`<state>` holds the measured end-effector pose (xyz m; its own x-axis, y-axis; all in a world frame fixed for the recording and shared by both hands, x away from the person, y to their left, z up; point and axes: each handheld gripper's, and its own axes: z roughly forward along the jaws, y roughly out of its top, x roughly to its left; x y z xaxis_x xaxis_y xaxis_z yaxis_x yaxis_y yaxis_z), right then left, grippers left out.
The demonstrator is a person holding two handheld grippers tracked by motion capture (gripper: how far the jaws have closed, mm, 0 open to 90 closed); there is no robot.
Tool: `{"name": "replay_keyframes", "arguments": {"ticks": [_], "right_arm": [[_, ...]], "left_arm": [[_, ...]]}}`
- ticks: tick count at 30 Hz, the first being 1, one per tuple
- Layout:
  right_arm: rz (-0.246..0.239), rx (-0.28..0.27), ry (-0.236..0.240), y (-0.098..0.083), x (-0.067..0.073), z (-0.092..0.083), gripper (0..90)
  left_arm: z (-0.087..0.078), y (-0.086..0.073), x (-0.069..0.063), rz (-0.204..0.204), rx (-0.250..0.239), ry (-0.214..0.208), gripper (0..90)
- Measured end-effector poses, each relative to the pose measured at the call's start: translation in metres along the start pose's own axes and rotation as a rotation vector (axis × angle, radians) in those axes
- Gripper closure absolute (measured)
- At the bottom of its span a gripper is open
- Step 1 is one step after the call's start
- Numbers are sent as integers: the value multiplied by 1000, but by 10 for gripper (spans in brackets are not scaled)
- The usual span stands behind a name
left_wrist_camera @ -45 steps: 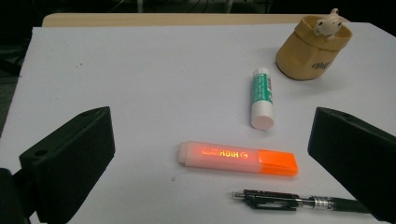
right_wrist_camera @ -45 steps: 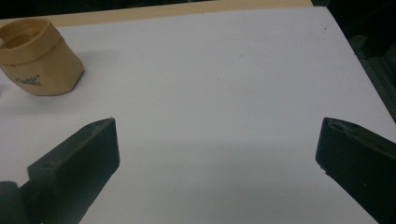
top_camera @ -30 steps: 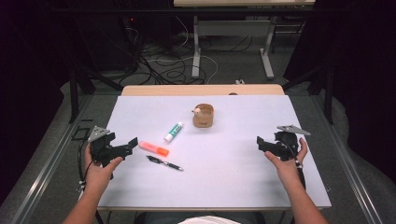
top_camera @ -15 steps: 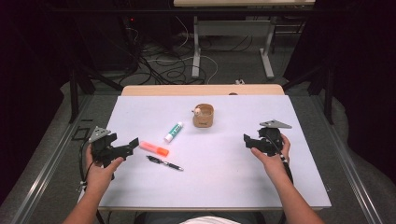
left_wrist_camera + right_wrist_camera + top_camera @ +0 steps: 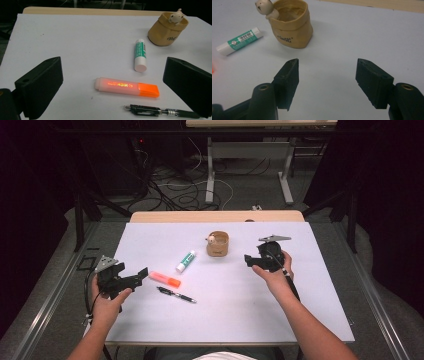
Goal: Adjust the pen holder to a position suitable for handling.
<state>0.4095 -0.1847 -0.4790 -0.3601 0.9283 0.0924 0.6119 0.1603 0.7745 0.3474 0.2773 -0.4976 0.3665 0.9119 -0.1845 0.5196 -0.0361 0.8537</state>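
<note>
The tan cup (image 5: 218,244), a bag-shaped holder with a small bear figure on its rim, stands upright toward the far middle of the white worktop (image 5: 225,315), and we take it as the thing being reached for. The right gripper (image 5: 248,261) hovers just to the right of the cup and a little nearer to us. Its fingers (image 5: 289,75) are spread and have just been closing, with nothing between them. In the right gripper view the cup sits ahead and to the left of the gap, so we judge that the hand must swing toward it before it closes any further. We would keep the fingers wide enough to straddle the cup's soft-looking wall, come in level and low on the body, and stay clear of the bear. A gentle squeeze should do, since a hard one could crumple or tip it. The left gripper (image 5: 142,274) waits well to the left of the cup, fingers spread and empty. Left of the cup and nearer to us lie the glue stick (image 5: 185,261), the orange highlighter (image 5: 165,279) and the black pen (image 5: 176,294). We keep the cup's path away from them.
</note>
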Motion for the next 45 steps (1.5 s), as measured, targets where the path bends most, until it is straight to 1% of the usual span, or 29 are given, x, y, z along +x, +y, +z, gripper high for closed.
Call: {"name": "replay_keyframes", "arguments": {"ticks": [3,4,6,8,10,12,13,14,16,18,20,21,22,23,24,26,27,29,31,33,35,36,37,39,40,42,43,44,45], "right_arm": [[-25,19,4,13,4,5,361],[-31,30,19,17,4,6,361],[-23,44,46,24,7,8,361],[-46,43,56,30,8,11,361],[-47,56,57,36,9,15,361],[-50,58,57,39,9,17,361],[-63,59,51,44,8,21,361],[-63,59,51,44,8,21,361],[-66,62,44,52,7,26,362],[-58,62,52,56,6,28,379],[-64,51,86,59,5,32,378],[-64,51,86,59,5,32,378],[-65,47,91,62,6,35,399],[-70,45,90,64,7,36,399],[-71,54,83,65,9,37,399],[-89,48,71,69,10,41,390],[-89,48,71,69,10,41,390],[-94,57,65,73,14,47,385],[-116,68,50,76,17,53,376],[-117,88,37,78,21,58,377],[-143,85,20,80,24,63,378],[-157,71,21,81,24,66,391],[-151,62,27,81,25,69,405],[-140,59,68,81,25,76,431],[-137,61,71,81,24,78,441],[-139,62,63,81,24,81,449],[-132,63,51,80,25,85,455],[-119,67,48,79,25,87,455],[-119,67,48,79,25,87,455]], "left_arm": [[1,-1,0,0,-1,-2,28],[1,-1,-1,1,1,-2,28],[1,0,-1,6,7,-3,28],[2,0,-1,7,7,-2,28],[2,-1,-1,4,9,-5,29],[3,-1,-1,-1,7,-6,29],[3,-1,-1,0,7,-6,29],[3,-1,-1,0,7,-6,29],[3,-1,-1,-1,7,-6,29],[4,-1,-1,0,10,-6,29],[4,-1,-1,0,10,-8,30],[4,-1,-1,0,10,-8,30],[4,-1,-1,5,13,-6,30],[4,-1,-1,6,13,-6,30],[4,-1,-1,6,13,-6,31],[4,-1,0,3,9,-6,31],[4,-1,0,2,9,-6,31],[4,-1,0,3,13,-5,32],[4,-1,0,4,14,-6,33],[5,-1,0,6,16,-7,33],[5,-2,0,2,15,-8,35],[5,-2,0,2,15,-8,35],[5,-2,0,3,18,-8,36],[5,-2,1,2,20,-7,37],[5,-1,1,0,18,-7,38],[5,-1,1,0,17,-5,40],[6,-1,1,1,17,-3,41],[6,-1,1,2,18,-2,41],[6,-1,1,2,17,-3,41]]}}
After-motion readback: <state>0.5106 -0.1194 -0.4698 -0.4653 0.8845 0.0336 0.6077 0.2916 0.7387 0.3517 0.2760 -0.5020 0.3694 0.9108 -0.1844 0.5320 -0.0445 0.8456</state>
